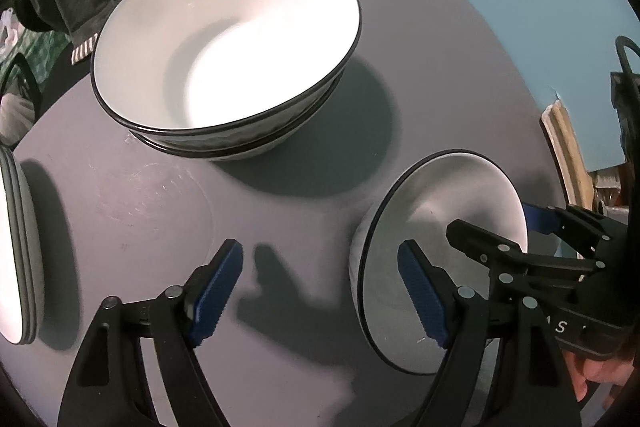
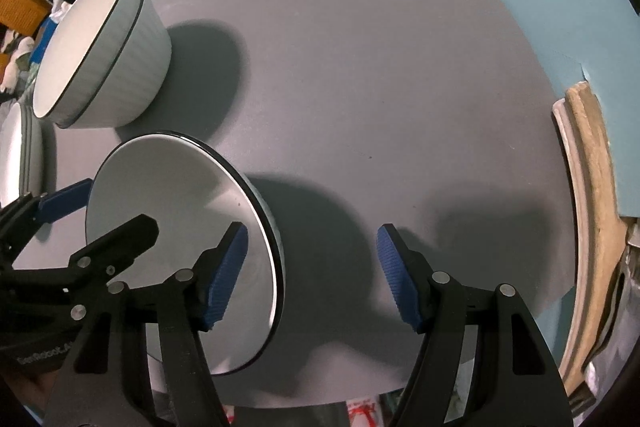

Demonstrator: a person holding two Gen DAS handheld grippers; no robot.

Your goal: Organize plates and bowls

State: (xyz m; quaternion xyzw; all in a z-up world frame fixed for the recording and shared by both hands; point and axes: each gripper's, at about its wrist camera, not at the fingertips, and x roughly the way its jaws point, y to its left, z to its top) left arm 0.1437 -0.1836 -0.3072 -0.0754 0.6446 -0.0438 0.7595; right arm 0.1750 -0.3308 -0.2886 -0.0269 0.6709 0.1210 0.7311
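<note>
**Table layout, both wrist views**

Stacked bowls (image 1: 224,55) are sitting on the table (image 1: 420,39), far side. Single bowl (image 1: 440,259) is sitting nearer, to their right, apart from them. Plate stack (image 1: 16,247) is lying at the left edge, well apart from both.

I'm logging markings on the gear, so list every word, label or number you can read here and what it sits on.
"A S": white letters on the black body of the right gripper, seen from the left wrist; the rest is cut off.
White lettering on the black body of the left gripper, seen from the right wrist: too blurred to read reliably.
The bowls and table carry no text.
</note>
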